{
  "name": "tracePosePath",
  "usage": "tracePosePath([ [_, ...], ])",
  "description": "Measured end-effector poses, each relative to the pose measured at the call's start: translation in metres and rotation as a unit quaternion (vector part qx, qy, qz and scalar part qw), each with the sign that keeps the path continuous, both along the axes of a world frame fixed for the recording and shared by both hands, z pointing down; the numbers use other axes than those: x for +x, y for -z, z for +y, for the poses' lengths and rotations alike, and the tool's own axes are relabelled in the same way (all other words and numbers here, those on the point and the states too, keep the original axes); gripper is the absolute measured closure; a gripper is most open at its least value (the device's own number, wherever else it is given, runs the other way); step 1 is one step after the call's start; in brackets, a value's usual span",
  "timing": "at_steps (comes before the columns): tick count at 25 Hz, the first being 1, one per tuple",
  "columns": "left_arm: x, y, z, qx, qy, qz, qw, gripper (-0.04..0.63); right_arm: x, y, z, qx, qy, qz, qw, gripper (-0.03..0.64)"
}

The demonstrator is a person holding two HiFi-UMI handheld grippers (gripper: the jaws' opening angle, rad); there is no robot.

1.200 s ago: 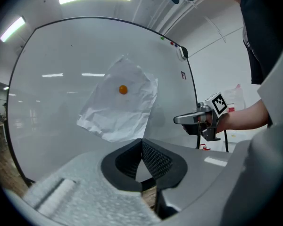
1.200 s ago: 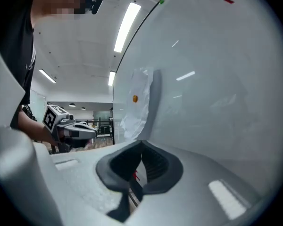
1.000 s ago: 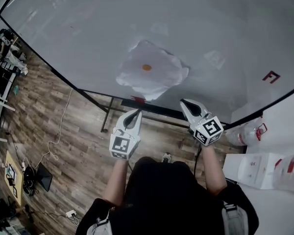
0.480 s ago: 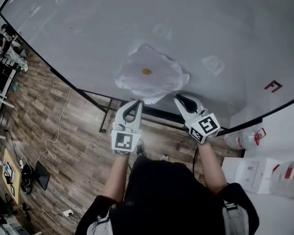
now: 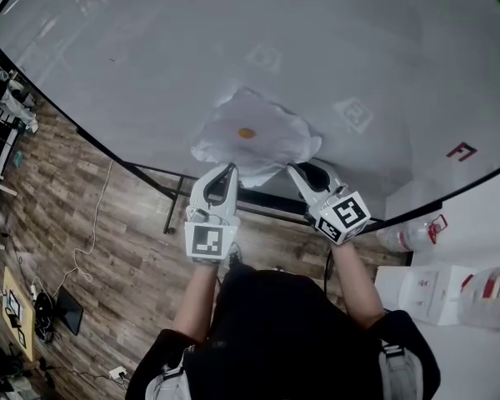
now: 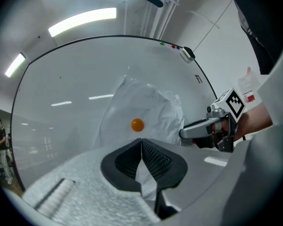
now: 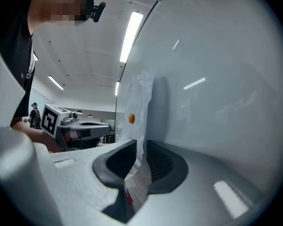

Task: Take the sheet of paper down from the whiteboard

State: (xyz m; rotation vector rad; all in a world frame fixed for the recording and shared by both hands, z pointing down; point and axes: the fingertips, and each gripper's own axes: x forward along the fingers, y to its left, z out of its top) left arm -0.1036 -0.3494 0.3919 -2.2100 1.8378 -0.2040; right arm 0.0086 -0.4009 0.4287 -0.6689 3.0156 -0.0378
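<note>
**Sheet not yet down; one edge sits between your right jaws**

Head view: the sheet of paper [image 5: 254,140] hangs crumpled on the whiteboard [image 5: 150,57], pinned at its middle by the orange magnet [image 5: 246,132]. Your left gripper [image 5: 225,169] is below and left of the magnet, at the sheet's lower edge. Your right gripper [image 5: 298,172] is below and right of the magnet, at the lower corner.

Left gripper view: your jaws are pressed together with nothing caught in them. The sheet lies beyond the tips, with the magnet just above them.

Right gripper view: your jaws stand narrowly apart, and the sheet's edge hangs between them, below the magnet. The pads do not look clamped on it yet.

I judge that the reach is done. You have yet to close on the edge, pull the sheet free of the magnet and bring it down.
</note>
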Motion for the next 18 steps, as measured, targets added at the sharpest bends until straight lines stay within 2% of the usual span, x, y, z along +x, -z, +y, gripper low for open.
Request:
tracePosePath([
  [2, -0.002, 0.002, -0.003, 0.0, 0.006, 0.0, 1.0, 0.583, -0.003, 0.002, 0.0, 0.008, 0.004, 0.0, 1.0, 0.549],
  [5, -0.003, 0.006, -0.009, 0.004, 0.017, -0.016, 0.9997, 0.583, -0.003, 0.004, 0.0, 0.017, 0.001, 0.001, 1.0, 0.612],
  [11, 0.006, 0.017, -0.023, 0.02, 0.034, -0.068, 0.9969, 0.577, -0.003, 0.005, 0.0, 0.011, 0.013, 0.003, 1.0, 0.612],
  [14, 0.012, 0.015, -0.031, 0.014, 0.049, -0.082, 0.9953, 0.505, -0.003, 0.005, 0.0, 0.011, 0.015, 0.003, 1.0, 0.612],
  [18, 0.016, 0.016, -0.042, 0.016, 0.055, -0.085, 0.9947, 0.487, -0.004, 0.004, 0.001, 0.008, 0.017, 0.003, 1.0, 0.613],
])
